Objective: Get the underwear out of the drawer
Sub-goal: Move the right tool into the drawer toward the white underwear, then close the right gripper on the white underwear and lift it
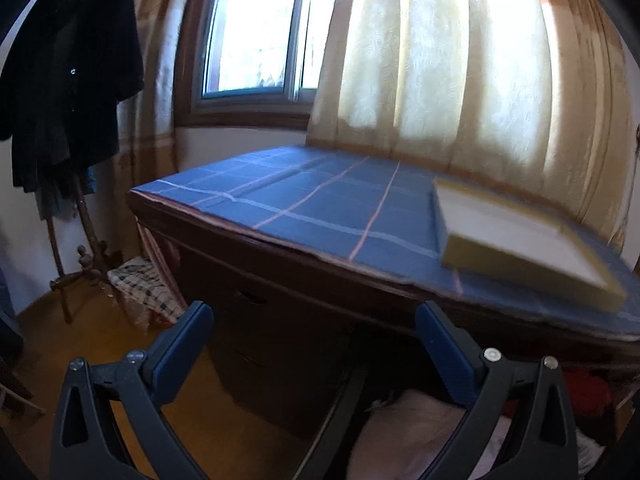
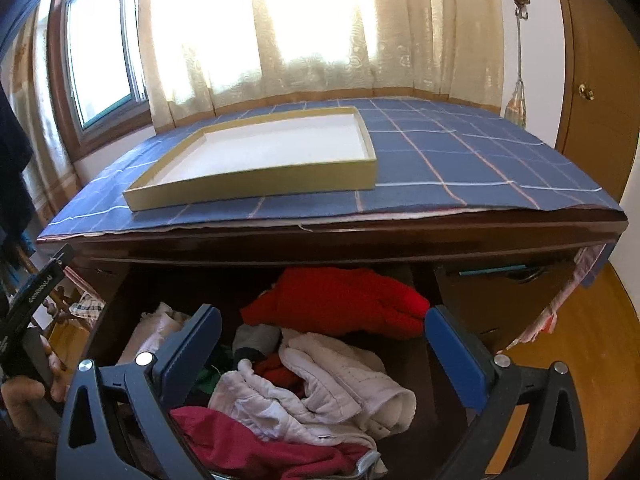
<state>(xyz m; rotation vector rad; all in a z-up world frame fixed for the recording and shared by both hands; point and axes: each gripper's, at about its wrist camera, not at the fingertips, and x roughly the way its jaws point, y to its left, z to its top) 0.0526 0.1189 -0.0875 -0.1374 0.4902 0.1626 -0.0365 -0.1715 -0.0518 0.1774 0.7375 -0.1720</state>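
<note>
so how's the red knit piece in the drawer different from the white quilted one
The red knit garment lies at the back of the open drawer, partly under the dresser top; the white quilted garment lies nearer the front, between the right gripper fingers. Red looks knitted, white padded and stitched. Both are crumpled, and neither is gripped.

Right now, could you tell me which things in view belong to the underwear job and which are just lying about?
Belong to the job:
open drawer
heap of clothes in it
right gripper, open above the heap
left gripper, open

Just lying about:
shallow box on the blue checked cloth
dark coat
curtain
</note>
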